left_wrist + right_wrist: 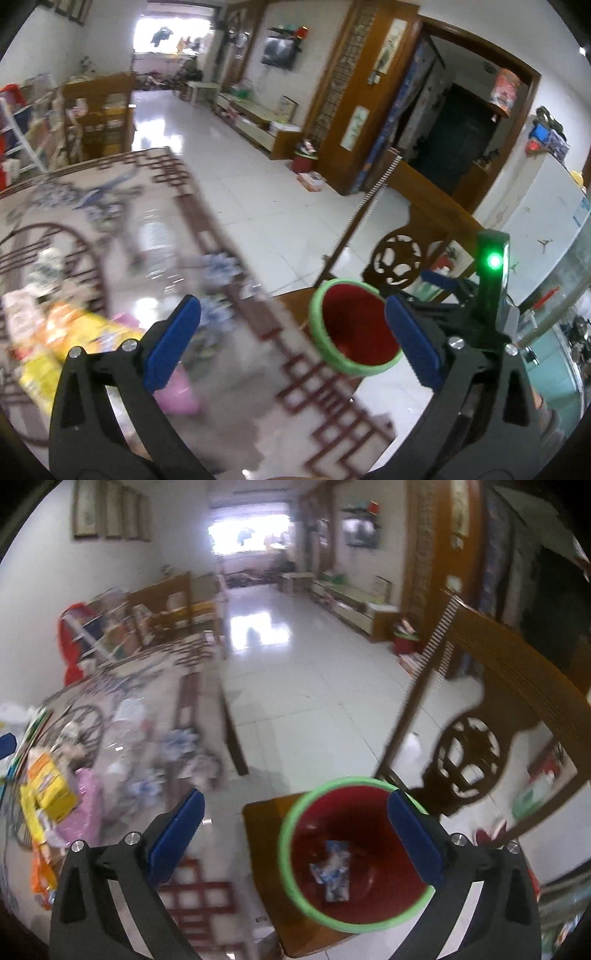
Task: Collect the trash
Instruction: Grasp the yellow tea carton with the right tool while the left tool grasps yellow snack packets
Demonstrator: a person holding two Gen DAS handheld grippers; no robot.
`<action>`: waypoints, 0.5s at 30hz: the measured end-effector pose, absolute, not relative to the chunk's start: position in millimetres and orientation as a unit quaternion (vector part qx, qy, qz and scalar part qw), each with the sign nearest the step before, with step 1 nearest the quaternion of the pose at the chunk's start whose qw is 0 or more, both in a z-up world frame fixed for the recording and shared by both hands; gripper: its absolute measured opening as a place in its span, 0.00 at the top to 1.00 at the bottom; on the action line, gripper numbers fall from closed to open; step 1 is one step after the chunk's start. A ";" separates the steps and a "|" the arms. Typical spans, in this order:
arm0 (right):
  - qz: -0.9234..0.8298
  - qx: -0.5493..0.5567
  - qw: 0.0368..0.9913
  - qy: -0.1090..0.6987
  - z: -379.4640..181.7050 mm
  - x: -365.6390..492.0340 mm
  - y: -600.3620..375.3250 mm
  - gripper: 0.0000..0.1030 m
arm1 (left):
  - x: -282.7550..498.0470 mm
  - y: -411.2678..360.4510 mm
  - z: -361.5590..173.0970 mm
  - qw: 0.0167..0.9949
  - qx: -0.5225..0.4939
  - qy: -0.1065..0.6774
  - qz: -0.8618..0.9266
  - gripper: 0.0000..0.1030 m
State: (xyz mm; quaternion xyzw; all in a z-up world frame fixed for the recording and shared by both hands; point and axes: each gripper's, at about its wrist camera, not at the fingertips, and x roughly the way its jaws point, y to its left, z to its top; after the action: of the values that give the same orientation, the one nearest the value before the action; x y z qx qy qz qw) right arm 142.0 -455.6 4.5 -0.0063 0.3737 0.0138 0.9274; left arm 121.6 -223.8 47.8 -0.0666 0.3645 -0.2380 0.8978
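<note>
A red bin with a green rim stands on a wooden chair seat, and a blue-and-white wrapper lies at its bottom. My right gripper hangs open and empty just above the bin's near rim. In the left wrist view the same bin sits ahead, right of centre. My left gripper is open and empty over the table edge. Loose trash lies on the patterned table: yellow and orange packets, a pink bag and crumpled blue-white wrappers.
The chair's carved wooden back rises right behind the bin. The right gripper's black housing with a green light stands close beside the bin. Glossy white tiled floor stretches beyond the table; shelves line the left wall.
</note>
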 end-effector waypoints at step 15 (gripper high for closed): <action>0.168 -0.066 0.919 0.351 15.4 142.9 -301.8 0.07 | 73.5 -48.8 8.6 0.905 -0.139 0.396 -0.068 0.05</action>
State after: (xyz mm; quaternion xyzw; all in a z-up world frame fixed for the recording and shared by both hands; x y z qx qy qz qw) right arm 142.9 -301.8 15.4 -0.0660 0.3509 0.1680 0.9188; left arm 73.5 -48.8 8.6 -0.1391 0.3963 -0.0678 0.9050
